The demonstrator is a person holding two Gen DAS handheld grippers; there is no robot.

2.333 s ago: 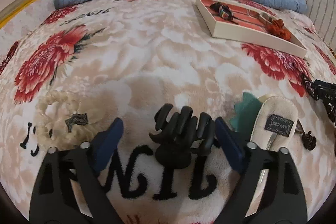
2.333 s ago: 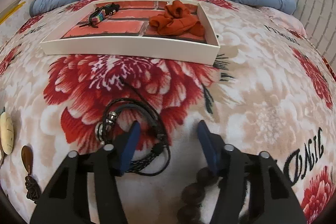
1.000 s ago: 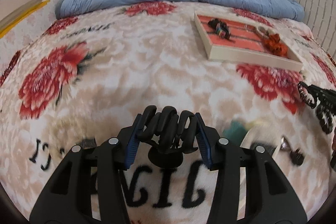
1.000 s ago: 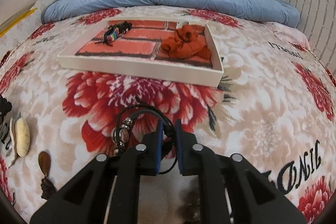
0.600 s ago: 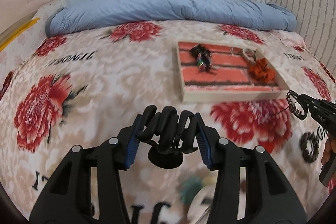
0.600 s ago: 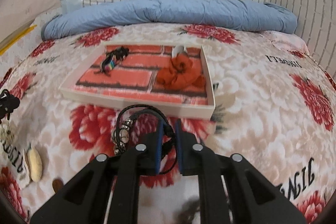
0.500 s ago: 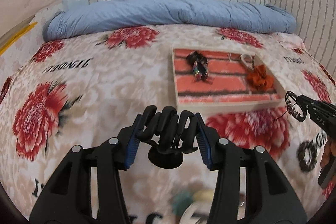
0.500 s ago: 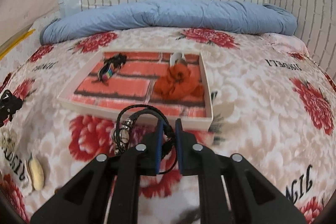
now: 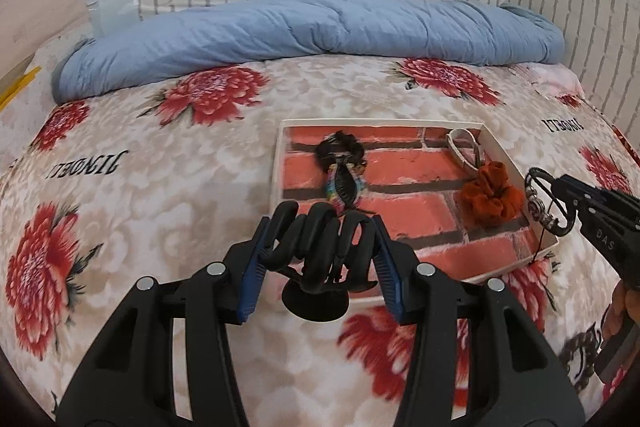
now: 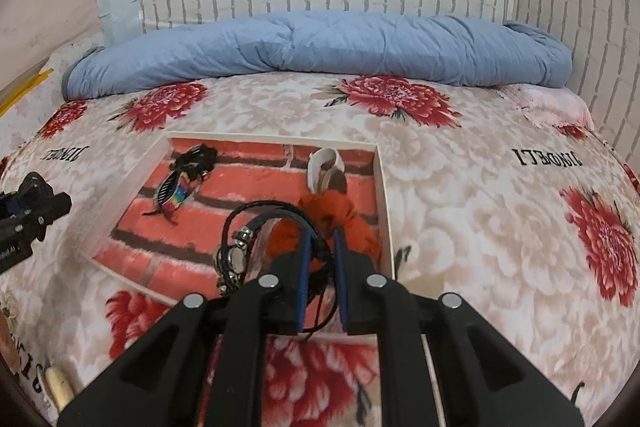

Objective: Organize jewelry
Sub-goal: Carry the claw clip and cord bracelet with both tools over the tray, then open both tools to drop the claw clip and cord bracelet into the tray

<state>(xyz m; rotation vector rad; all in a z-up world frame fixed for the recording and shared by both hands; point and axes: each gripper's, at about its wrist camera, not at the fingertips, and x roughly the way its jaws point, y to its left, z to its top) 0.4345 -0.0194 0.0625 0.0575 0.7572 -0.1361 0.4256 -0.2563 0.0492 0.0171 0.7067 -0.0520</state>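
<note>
My left gripper [image 9: 318, 239] is shut on a black claw hair clip [image 9: 320, 251], held above the near left edge of the white tray [image 9: 278, 163]. My right gripper [image 10: 321, 247] is shut on a black cord bracelet with metal beads [image 10: 244, 247], held over the tray's [image 10: 384, 195] near right part; it also shows in the left wrist view [image 9: 546, 203]. In the brick-patterned tray lie a multicoloured band with a black clip [image 9: 342, 179], an orange scrunchie [image 9: 490, 193] and a white ring-shaped piece [image 9: 466, 147].
The tray rests on a flower-printed blanket [image 9: 160, 187] on a bed. A rolled blue quilt [image 9: 312, 27] lies along the far edge against a brick-pattern wall. A beige item [image 10: 58, 387] lies on the blanket at the lower left of the right wrist view.
Both grippers closed on their items, lifted them off the blanket and carried them toward the tray. The tray now sits closer and more centred in both views.
</note>
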